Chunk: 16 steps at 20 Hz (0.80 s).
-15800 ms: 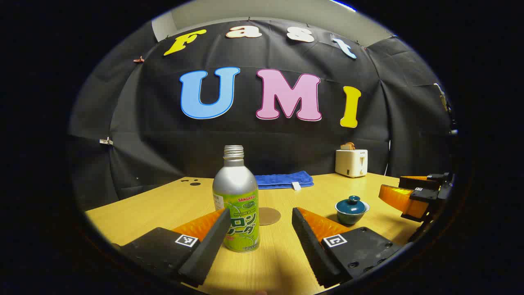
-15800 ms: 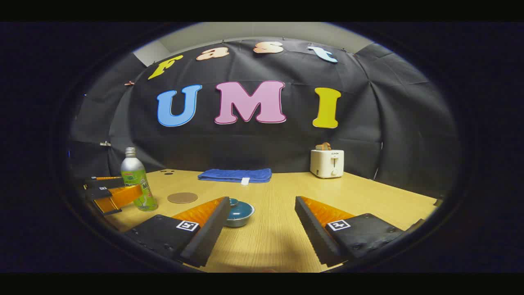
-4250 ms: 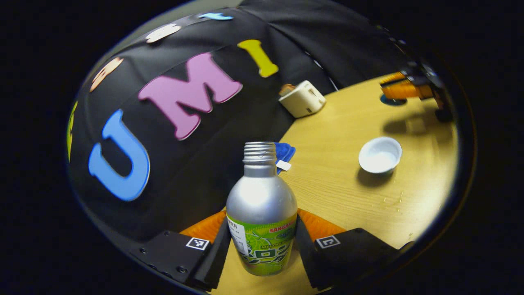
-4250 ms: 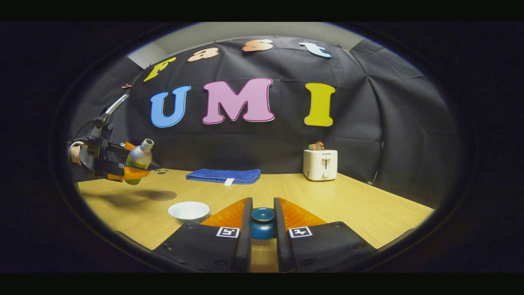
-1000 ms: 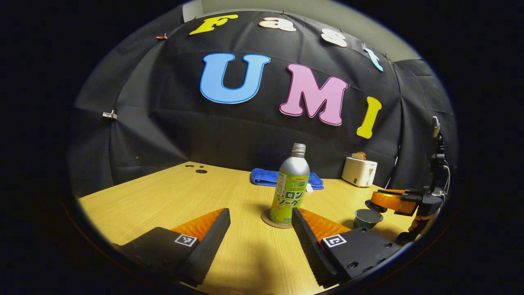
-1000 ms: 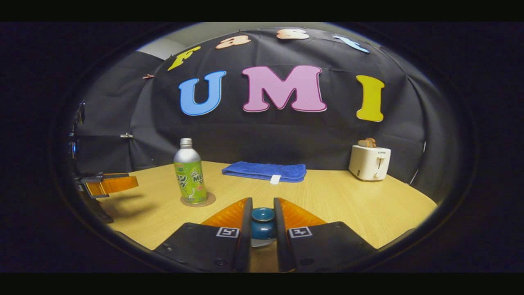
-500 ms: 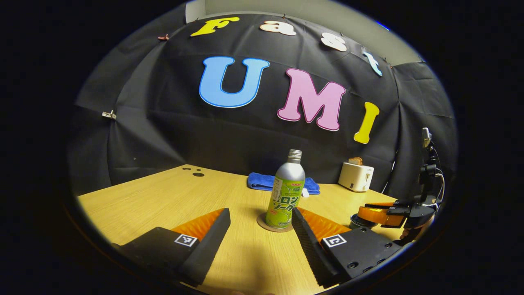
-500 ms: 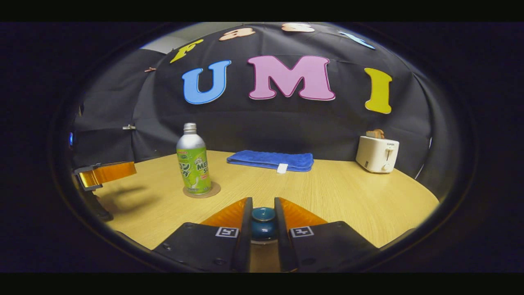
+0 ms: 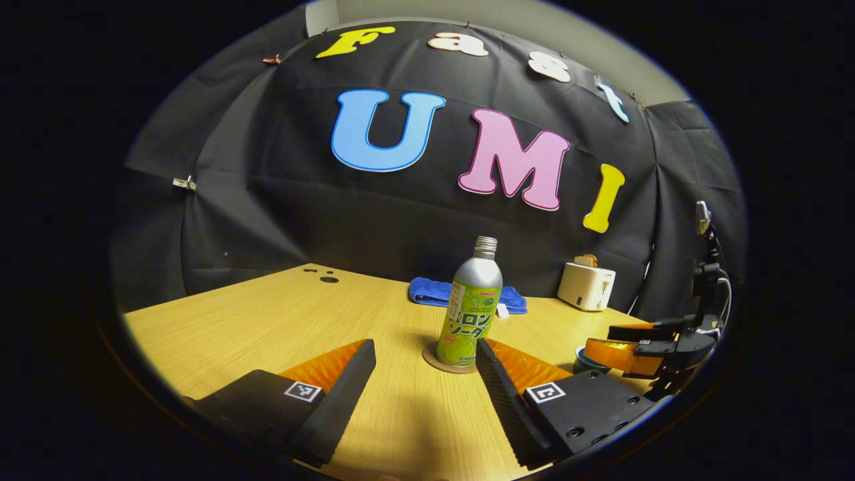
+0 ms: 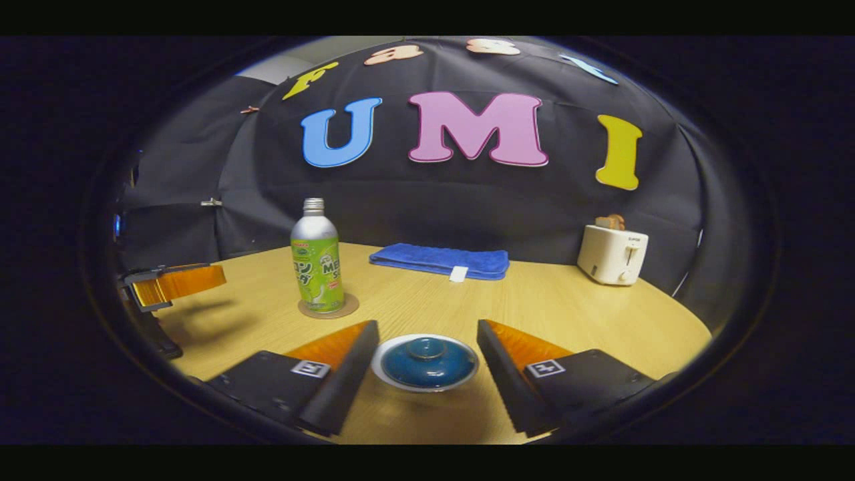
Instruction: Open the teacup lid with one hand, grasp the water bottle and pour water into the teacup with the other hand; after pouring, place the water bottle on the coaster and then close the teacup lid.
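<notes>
left gripper view: the left gripper (image 9: 425, 374) hangs with its fingers spread wide and nothing between them; the water bottle (image 9: 470, 304) stands upright on the coaster (image 9: 431, 357) just ahead on the table (image 9: 267, 321); the right gripper (image 9: 634, 347) sits far right over the teacup (image 9: 584, 361).

right gripper view: the right gripper (image 10: 427, 361) is spread apart; the lid (image 10: 427, 361) rests on the teacup (image 10: 384, 374) between its fingers, touching neither; the water bottle (image 10: 316, 257) stands on its coaster (image 10: 347, 308), well apart to the left.
</notes>
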Each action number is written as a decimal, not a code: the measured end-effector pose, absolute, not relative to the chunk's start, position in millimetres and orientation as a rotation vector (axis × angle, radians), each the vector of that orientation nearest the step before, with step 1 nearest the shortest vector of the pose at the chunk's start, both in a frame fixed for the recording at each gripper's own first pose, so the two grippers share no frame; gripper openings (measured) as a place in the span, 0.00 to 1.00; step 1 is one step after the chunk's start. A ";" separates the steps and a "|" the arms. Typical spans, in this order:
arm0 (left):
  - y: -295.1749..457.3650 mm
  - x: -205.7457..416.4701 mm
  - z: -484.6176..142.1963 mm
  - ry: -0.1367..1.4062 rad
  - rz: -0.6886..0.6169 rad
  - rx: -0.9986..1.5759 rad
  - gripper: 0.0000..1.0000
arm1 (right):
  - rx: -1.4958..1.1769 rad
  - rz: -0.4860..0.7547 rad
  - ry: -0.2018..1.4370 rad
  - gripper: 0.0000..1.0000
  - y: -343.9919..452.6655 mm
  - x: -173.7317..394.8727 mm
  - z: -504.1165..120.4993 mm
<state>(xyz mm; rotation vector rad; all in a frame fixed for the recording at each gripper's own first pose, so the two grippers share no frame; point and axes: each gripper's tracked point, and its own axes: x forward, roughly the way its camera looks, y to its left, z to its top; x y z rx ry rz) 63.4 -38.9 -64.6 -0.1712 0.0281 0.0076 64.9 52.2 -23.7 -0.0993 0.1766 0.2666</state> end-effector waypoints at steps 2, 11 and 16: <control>-35.1 63.1 -63.2 0.020 0.015 -0.138 0.95 | -0.092 0.250 0.130 1.00 47.0 59.1 -10.7; -35.3 67.7 -56.7 -0.001 -0.008 -0.002 0.95 | -0.009 0.193 -0.014 0.98 26.2 23.2 8.6; -42.7 70.5 -55.8 -0.001 -0.025 -0.004 0.95 | 0.004 0.162 0.007 0.98 17.1 22.9 -3.7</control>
